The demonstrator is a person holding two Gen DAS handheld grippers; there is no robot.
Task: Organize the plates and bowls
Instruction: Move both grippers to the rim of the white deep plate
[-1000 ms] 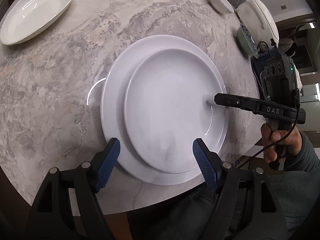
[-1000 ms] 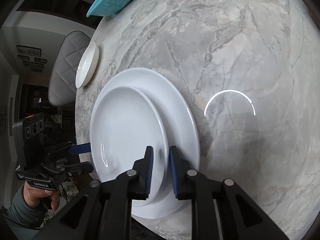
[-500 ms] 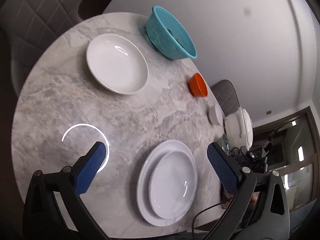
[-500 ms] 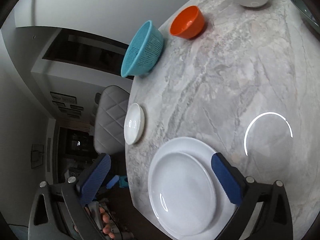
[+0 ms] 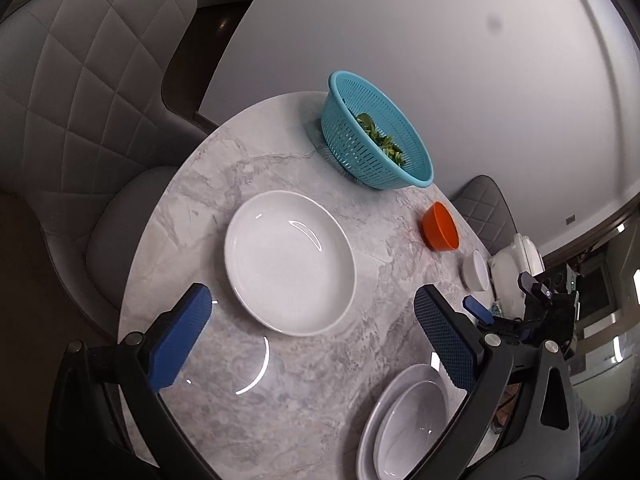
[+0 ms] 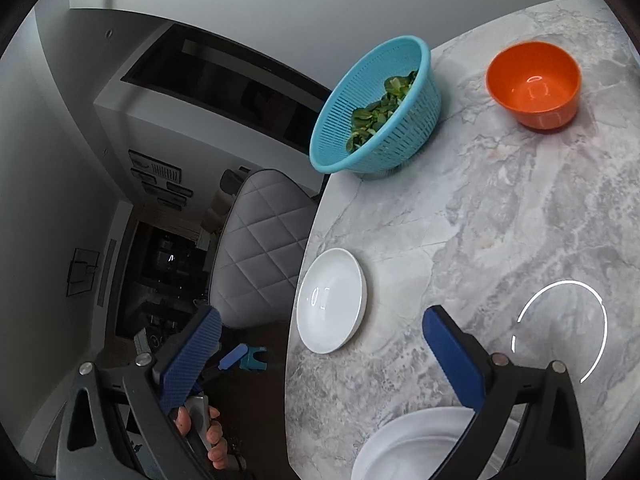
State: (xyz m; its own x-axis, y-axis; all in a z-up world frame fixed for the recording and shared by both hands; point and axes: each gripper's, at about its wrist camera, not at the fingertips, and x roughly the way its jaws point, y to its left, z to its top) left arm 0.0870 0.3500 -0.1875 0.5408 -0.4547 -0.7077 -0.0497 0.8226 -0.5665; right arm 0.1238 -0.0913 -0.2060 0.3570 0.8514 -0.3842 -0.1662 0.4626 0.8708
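Both grippers, left [image 5: 316, 344] and right [image 6: 324, 356], hang wide open, empty. Two stacked plates [image 5: 404, 424] (smaller on top) sit at the table's [image 5: 320, 400] near edge; one shallow white bowl [image 5: 290, 262] sits near its left edge.

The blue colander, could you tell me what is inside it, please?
Green leaves lie in the colander, piled against its lower side. Whatever sits beneath the leaves is covered.
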